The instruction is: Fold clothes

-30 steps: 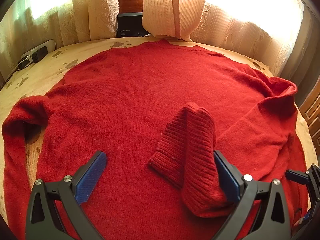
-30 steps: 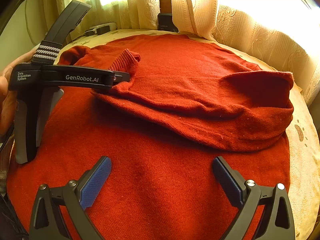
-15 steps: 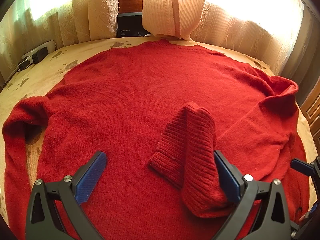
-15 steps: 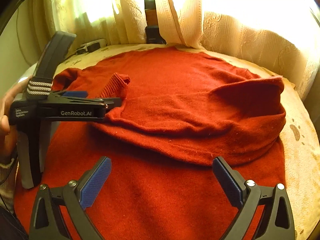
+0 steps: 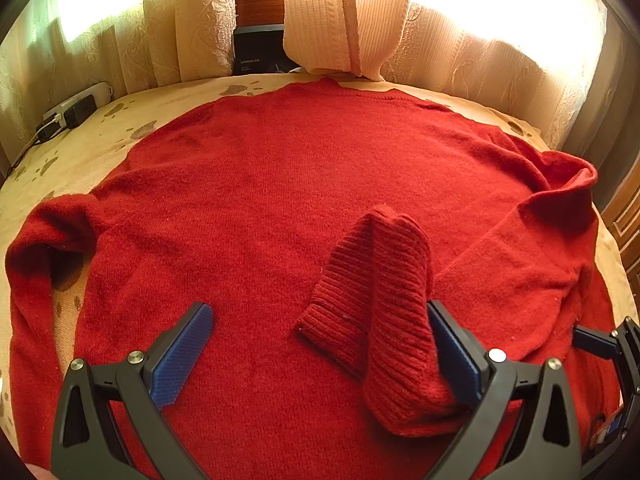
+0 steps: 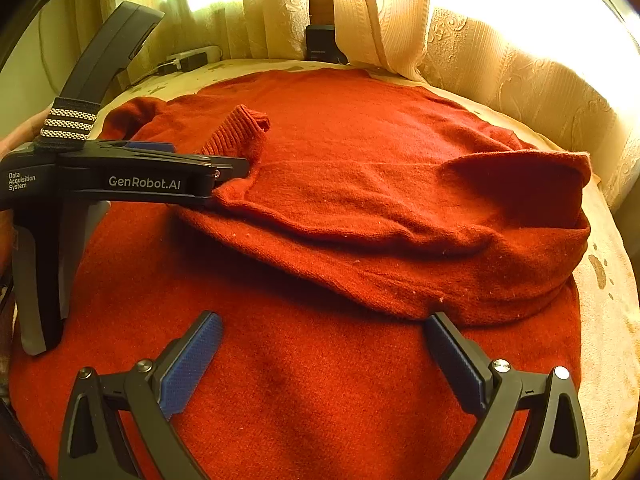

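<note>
Sweater (image 5: pixel 280 208) fabric fills your left wrist view: the red garment lies spread flat on a cream patterned cover (image 5: pixel 120 120), its far hem reaching toward the curtains (image 5: pixel 320 20). Your left gripper (image 5: pixel 316 344) stands wide apart, released, gripping nothing. The ribbed cuff (image 5: pixel 372 300) of the folded-in sleeve (image 5: pixel 500 264) rests on the sweater body, leaning against the inner face of the right-hand finger; the left-hand finger has only flat knit ahead of it. That sleeve runs from the cuff out past the right finger to a raised fold at the sweater's far right corner. Beyond the left finger, the other sleeve (image 5: pixel 48 232) bunches at the sweater's edge. At the far right, past the right finger, a dark piece of your other tool just shows.

From your right wrist view, the right gripper (image 6: pixel 320 354) is likewise spread open and empty, hovering above the sweater (image 6: pixel 300 380) with both fingers over plain fabric. Ahead of the fingers the folded sleeve (image 6: pixel 400 216) lies across the body as a thick band. Beyond the left-hand finger, your left gripper (image 6: pixel 236 168) appears side-on, its tip beside the cuff (image 6: pixel 240 128); from this angle you cannot tell its opening.
</note>
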`<state>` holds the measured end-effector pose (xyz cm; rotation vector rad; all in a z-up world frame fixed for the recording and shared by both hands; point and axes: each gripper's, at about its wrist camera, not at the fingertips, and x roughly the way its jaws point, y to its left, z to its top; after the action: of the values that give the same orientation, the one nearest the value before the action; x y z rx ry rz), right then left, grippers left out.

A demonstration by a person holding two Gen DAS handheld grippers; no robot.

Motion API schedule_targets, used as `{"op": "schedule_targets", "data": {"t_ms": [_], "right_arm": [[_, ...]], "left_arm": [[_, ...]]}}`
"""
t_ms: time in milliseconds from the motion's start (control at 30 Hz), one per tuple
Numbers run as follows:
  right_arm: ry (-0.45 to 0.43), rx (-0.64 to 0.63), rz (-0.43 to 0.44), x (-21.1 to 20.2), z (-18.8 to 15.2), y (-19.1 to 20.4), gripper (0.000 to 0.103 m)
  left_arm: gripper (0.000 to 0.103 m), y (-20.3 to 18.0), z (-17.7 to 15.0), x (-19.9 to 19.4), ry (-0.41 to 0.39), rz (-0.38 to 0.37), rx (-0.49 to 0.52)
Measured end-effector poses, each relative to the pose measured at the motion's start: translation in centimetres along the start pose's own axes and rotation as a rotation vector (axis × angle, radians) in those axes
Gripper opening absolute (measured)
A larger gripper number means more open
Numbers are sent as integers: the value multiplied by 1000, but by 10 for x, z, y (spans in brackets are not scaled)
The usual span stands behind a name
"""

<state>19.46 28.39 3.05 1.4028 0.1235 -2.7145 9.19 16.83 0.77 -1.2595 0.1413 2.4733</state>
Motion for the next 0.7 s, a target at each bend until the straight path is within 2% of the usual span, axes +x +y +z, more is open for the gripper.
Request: {"op": "schedule_targets", "data": {"t_ms": [700], "right_arm": [[-1, 2, -2, 2, 1, 0, 103]], "left_arm": [[103, 0, -1, 0, -2, -1, -1]]}}
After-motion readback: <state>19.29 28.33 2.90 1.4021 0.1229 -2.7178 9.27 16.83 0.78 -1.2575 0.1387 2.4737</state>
